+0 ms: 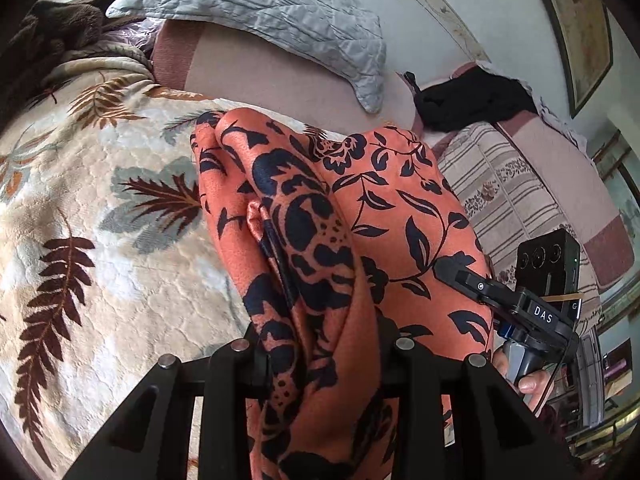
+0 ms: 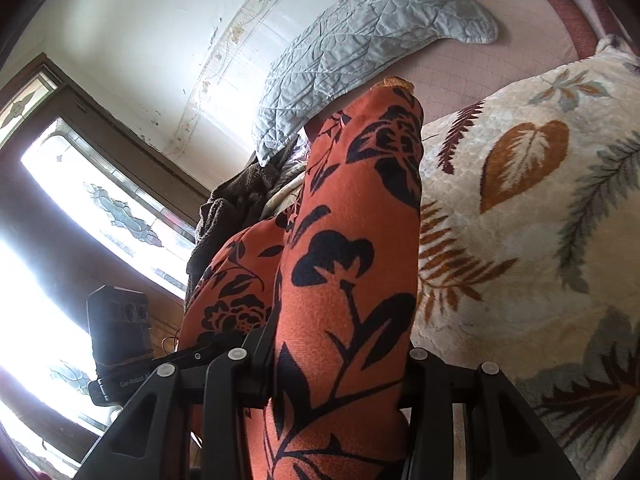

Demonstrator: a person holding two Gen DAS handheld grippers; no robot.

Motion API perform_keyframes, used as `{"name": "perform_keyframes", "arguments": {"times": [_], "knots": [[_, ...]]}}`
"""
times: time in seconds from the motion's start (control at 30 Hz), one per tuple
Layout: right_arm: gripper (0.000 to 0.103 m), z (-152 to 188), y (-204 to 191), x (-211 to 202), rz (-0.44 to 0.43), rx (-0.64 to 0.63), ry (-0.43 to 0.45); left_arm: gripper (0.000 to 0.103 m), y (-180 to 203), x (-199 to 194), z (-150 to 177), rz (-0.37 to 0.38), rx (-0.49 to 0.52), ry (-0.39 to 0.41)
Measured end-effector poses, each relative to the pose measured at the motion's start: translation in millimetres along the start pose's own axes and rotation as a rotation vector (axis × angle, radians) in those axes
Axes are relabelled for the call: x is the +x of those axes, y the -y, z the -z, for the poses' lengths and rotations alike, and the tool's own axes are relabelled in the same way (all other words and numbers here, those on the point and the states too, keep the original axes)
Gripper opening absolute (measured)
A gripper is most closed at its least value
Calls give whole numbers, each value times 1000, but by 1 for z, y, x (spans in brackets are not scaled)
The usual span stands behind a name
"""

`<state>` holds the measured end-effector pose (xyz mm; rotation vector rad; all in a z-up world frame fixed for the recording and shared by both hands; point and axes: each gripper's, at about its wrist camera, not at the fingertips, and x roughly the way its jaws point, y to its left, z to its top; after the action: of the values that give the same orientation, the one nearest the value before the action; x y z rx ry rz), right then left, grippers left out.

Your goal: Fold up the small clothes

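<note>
Through the left wrist camera, the left gripper [image 1: 320,364] is pinching a bunched fold of the orange garment [image 1: 332,216], a thin woven cloth printed with dark navy flowers and vines. Its long axis runs from the jaws toward 12 o'clock, draping onto the fleecy leaf-patterned blanket [image 1: 100,208] on the bed, so the cloth looks held up between both grippers. The right gripper [image 1: 472,284] sits at 4 o'clock, at the cloth's far edge. A quilted grey pillow [image 1: 260,8] lies at 12 o'clock. Through the right wrist camera, the right gripper [image 2: 340,376] is clamped on another stretch of the garment [image 2: 352,248], which rises toward 12 o'clock; the blanket [image 2: 520,200] spreads at 3 o'clock, the pillow [image 2: 360,52] beyond.
</note>
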<state>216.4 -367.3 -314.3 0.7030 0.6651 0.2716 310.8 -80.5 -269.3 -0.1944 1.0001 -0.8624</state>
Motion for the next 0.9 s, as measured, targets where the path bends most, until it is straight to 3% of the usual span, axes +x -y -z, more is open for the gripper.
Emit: {"name": "perform_keyframes", "arguments": {"times": [0.13, 0.3, 0.37, 0.4, 0.43, 0.47, 0.5, 0.6, 0.7, 0.8, 0.9], "knots": [[41, 13, 8, -14, -1, 20, 2, 35, 16, 2, 17, -21, 4, -29], [41, 35, 29, -8, 22, 67, -66, 35, 16, 24, 44, -115, -1, -112], [44, 46, 38, 4, 79, 71, -119, 36, 8, 45, 56, -187, 19, -179], [45, 52, 43, 13, 143, 66, -161, 43, 1, 57, 62, -234, 14, -220], [54, 58, 46, 22, 222, 42, -204, 56, -4, 59, 66, -243, -1, -205], [62, 64, 46, 27, 277, 16, -222, 61, -7, 56, 67, -250, -13, -192], [63, 66, 44, 25, 294, 5, -203, 65, -8, 52, 66, -260, -22, -193], [64, 64, 30, 5, 355, -2, -164, 65, 0, 28, 66, -294, -7, -152], [64, 71, 4, -26, 508, -117, -46, 65, 20, -2, 75, -377, 62, -67], [64, 86, -23, -49, 508, -191, 46, 75, 28, -11, 86, -472, 94, -24], [64, 109, -26, -37, 501, -198, -46, 76, 26, 6, 103, -599, 131, -43]]}}
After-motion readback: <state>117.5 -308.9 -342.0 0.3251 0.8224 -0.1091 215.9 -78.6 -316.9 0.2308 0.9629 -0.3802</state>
